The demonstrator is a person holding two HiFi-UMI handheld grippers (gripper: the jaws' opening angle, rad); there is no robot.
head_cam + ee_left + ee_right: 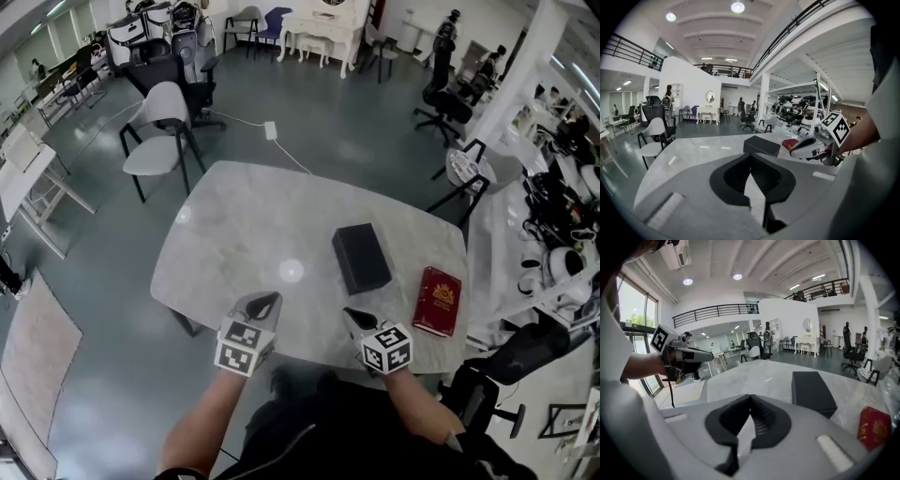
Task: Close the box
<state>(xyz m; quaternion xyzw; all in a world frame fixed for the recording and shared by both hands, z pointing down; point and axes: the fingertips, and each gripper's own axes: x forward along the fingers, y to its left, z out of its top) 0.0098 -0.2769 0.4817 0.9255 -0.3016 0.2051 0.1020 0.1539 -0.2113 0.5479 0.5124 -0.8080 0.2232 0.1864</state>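
Left hand-held gripper [265,303] and right hand-held gripper [355,318] hover at the near bench [244,216] edge, both clenched, empty. Black box [361,258] lies closed just beyond the right one, apart; red book [438,300] to its right.

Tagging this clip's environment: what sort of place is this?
Probably an open-plan office or lab hall: office chairs, a mezzanine railing, and shelves of equipment beside the marble table.

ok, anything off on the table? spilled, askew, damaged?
Nothing stands out. The black box lies flat on the table with its lid down. The red book lies beside it, apart, near the right edge.
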